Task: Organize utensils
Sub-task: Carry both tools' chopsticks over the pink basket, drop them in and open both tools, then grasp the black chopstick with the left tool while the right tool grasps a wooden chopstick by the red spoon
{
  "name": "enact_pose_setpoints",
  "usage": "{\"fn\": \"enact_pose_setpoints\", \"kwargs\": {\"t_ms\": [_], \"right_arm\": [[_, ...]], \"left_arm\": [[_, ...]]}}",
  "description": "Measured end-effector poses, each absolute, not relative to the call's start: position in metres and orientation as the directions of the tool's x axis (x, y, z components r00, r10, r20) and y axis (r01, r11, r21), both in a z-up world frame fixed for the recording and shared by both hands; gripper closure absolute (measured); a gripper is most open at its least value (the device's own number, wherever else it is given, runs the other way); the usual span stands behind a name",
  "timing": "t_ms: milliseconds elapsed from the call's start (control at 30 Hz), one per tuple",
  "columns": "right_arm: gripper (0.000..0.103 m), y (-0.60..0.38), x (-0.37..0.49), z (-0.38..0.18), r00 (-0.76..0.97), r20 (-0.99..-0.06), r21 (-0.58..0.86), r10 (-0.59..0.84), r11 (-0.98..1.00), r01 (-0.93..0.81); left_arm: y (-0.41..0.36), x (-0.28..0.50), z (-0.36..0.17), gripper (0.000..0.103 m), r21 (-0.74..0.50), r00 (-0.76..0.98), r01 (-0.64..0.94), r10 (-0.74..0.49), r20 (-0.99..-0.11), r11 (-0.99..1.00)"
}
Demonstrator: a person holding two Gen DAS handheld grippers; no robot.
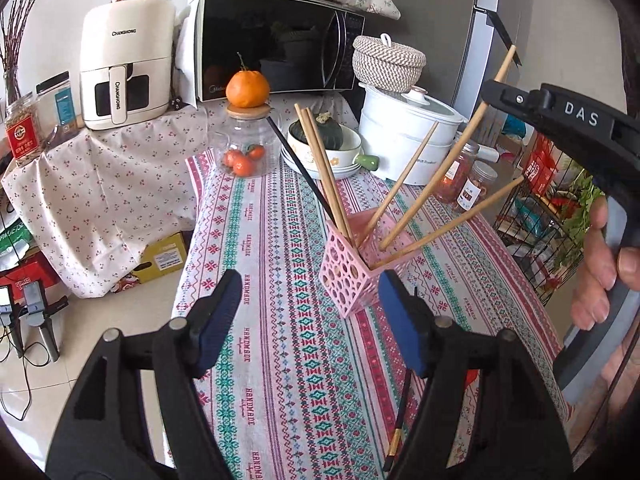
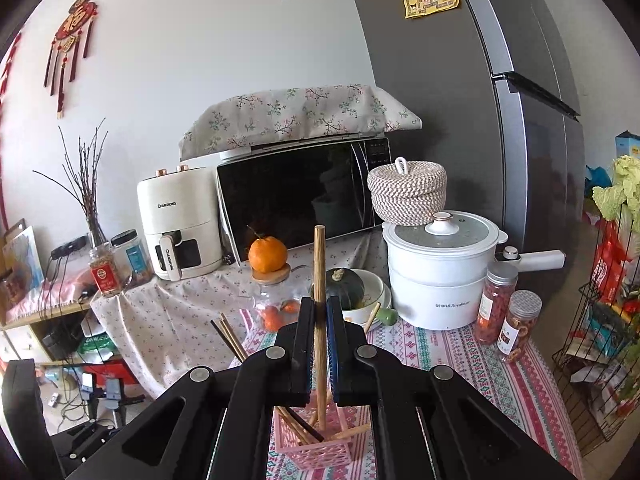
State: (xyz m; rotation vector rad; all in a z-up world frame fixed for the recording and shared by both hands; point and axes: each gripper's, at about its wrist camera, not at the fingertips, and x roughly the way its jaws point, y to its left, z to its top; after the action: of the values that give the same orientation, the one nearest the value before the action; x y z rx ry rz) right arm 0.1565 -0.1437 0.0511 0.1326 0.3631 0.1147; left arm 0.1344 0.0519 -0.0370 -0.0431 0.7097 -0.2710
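Observation:
A pink perforated utensil holder stands on the patterned tablecloth, with several wooden chopsticks and one black chopstick leaning in it. My left gripper is open and empty, just in front of the holder. A black chopstick lies on the cloth by its right finger. My right gripper is shut on a wooden chopstick, held upright with its lower end inside the holder. In the left wrist view the right gripper is high at the right, holding that chopstick.
At the table's far end stand a glass jar of oranges with an orange on top, a bowl with a green squash, a white pot and spice jars. A wire rack stands right of the table.

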Motion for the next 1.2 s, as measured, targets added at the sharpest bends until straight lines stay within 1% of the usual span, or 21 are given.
{"fn": "enact_pose_setpoints", "kwargs": {"t_ms": [233, 400, 533, 567, 633, 733, 800, 867, 1000, 1200], "right_arm": [[0.097, -0.146, 0.178, 0.024, 0.918, -0.375, 0.176, 0.129, 0.982, -0.066], [0.095, -0.15, 0.187, 0.012, 0.896, -0.417, 0.203, 0.15, 0.977, -0.069], [0.078, -0.159, 0.181, 0.02, 0.894, -0.409, 0.248, 0.182, 0.965, -0.083], [0.076, -0.161, 0.178, 0.024, 0.895, -0.405, 0.255, 0.187, 0.963, -0.086], [0.073, -0.167, 0.171, 0.032, 0.896, -0.4, 0.266, 0.194, 0.96, -0.088], [0.065, -0.178, 0.16, 0.042, 0.893, -0.404, 0.278, 0.201, 0.956, -0.089], [0.064, -0.185, 0.152, 0.049, 0.891, -0.41, 0.272, 0.194, 0.959, -0.083], [0.059, -0.192, 0.144, 0.053, 0.886, -0.423, 0.265, 0.192, 0.961, -0.082], [0.052, -0.203, 0.13, 0.054, 0.867, -0.464, 0.234, 0.183, 0.969, -0.079], [0.041, -0.214, 0.116, 0.038, 0.825, -0.542, 0.167, 0.162, 0.982, -0.084]], "left_arm": [[0.045, 0.137, -0.042, 0.032, -0.122, 0.705, 0.242, -0.261, -0.659, 0.963], [0.04, 0.138, -0.045, 0.031, -0.122, 0.692, 0.251, -0.266, -0.671, 0.96], [0.037, 0.138, -0.046, 0.03, -0.119, 0.682, 0.26, -0.27, -0.68, 0.958], [0.037, 0.137, -0.047, 0.03, -0.118, 0.678, 0.263, -0.271, -0.684, 0.958], [0.035, 0.137, -0.047, 0.03, -0.118, 0.669, 0.269, -0.274, -0.691, 0.956], [0.032, 0.135, -0.049, 0.03, -0.118, 0.656, 0.276, -0.277, -0.702, 0.954], [0.031, 0.134, -0.05, 0.029, -0.12, 0.648, 0.28, -0.28, -0.709, 0.952], [0.028, 0.133, -0.05, 0.029, -0.121, 0.64, 0.285, -0.283, -0.715, 0.951], [0.022, 0.128, -0.053, 0.026, -0.112, 0.628, 0.3, -0.284, -0.725, 0.947], [0.014, 0.124, -0.059, 0.022, -0.101, 0.604, 0.322, -0.286, -0.744, 0.941]]}}
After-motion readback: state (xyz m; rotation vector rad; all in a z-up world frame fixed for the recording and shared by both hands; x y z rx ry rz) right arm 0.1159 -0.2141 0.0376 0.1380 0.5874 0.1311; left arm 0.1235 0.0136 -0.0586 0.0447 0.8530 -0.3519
